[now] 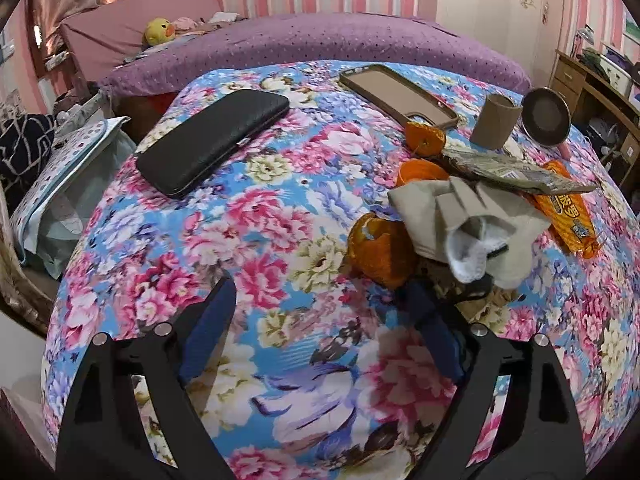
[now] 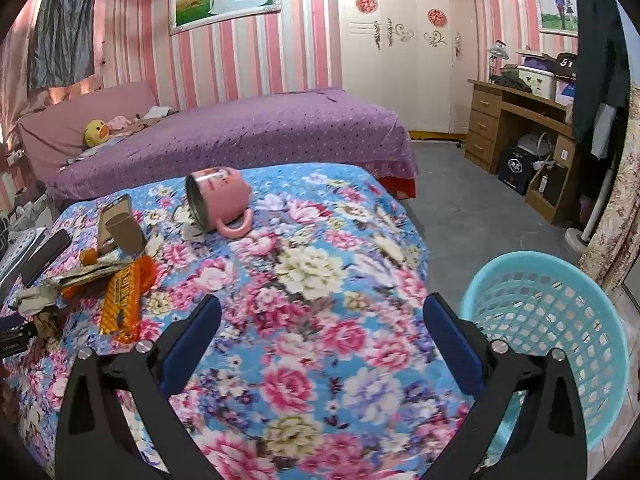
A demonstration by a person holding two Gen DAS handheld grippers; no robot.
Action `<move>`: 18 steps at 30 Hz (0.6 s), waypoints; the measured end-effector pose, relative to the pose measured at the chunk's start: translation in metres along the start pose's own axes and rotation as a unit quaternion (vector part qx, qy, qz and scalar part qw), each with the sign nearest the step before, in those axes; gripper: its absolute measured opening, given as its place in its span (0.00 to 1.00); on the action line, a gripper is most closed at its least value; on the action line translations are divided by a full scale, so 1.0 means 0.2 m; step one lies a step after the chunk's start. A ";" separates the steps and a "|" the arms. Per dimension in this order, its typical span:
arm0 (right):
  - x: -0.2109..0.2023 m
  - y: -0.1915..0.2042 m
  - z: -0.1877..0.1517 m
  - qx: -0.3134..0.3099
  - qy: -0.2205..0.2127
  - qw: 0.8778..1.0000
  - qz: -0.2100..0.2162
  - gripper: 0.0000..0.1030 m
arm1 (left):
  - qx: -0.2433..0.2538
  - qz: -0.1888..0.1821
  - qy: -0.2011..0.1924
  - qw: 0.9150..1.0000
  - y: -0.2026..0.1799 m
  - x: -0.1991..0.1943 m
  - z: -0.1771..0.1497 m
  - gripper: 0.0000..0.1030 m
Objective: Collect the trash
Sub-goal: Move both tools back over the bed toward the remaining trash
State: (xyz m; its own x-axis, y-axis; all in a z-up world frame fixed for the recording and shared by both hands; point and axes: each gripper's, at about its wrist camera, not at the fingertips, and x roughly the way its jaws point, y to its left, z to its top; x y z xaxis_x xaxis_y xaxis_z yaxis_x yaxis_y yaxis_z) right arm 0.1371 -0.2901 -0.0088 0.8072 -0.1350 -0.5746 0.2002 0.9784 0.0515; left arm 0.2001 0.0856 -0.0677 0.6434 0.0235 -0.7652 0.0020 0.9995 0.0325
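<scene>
I hold my left hand-held gripper (image 1: 320,304) spread and empty beside the curled orange peel (image 1: 380,250) on the floral-covered tabletop (image 1: 240,220), while my right hand-held gripper (image 2: 322,318), likewise apart, waits near the turquoise plastic lattice basket (image 2: 560,320) meant for trash.

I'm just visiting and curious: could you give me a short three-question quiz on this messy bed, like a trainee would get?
1. True or false: the pink mug stands upright.
2. Which item is trash: A) black wallet B) orange peel C) phone case?
3. What colour is the basket beside the bed?

Key: 1 false, it lies on its side. 2 B. 3 light blue.
</scene>
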 end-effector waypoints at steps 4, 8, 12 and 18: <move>0.02 0.06 -0.01 -0.017 0.004 1.000 0.002 0.96 | 0.000 -0.035 -0.035 0.999 -0.01 -0.07 0.01 0.82; 0.03 0.07 -0.02 -0.020 0.005 1.000 0.001 0.96 | 0.007 -0.032 -0.056 0.998 -0.04 -0.12 0.02 0.84; 0.02 0.05 -0.02 -0.014 0.005 1.000 0.000 0.96 | 0.000 -0.024 -0.056 0.998 -0.01 -0.17 0.04 0.84; 0.01 0.03 0.00 -0.002 0.002 1.000 0.000 0.96 | -0.006 -0.018 -0.096 0.995 0.10 -0.31 0.05 0.95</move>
State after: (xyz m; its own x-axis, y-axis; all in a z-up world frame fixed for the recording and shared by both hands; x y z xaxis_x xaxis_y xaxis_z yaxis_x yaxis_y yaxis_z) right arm 0.1404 -0.2851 -0.0098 0.8044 -0.1348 -0.5787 0.1986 0.9789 0.0480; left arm 0.1675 0.1030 -0.0141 0.7778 -0.0160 -0.6283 0.0198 0.9998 -0.0010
